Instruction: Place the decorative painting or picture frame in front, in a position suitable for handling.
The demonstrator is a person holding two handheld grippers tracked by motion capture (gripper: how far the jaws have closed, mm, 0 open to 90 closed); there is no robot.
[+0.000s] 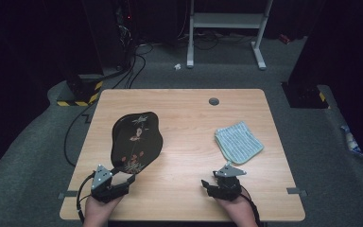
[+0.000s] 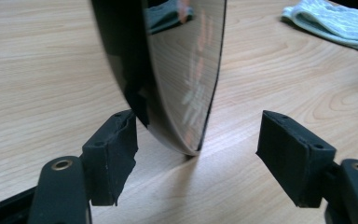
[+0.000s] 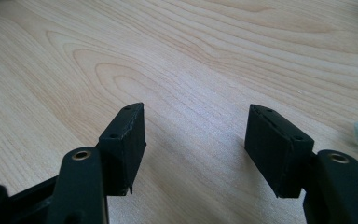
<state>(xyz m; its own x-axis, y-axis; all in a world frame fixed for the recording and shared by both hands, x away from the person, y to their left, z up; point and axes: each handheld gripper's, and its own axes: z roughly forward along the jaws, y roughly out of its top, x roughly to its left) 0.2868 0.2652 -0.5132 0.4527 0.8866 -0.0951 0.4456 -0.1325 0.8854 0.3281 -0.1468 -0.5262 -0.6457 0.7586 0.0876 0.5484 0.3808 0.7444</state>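
Note:
A glossy black tray with a painted flower pattern lies on the left half of the wooden table. My left gripper is at the tray's near end. In the left gripper view the tray's rim reaches in between the jaws, and my left gripper is open around it, with the left finger close to the tray's dark face. My right gripper rests near the table's front edge, right of centre. My right gripper is open over bare wood.
A folded pale blue-striped cloth lies on the right half of the table, and the cloth is far from the left jaws. A grey grommet sits near the far edge. Beyond the table are cables and a white desk frame.

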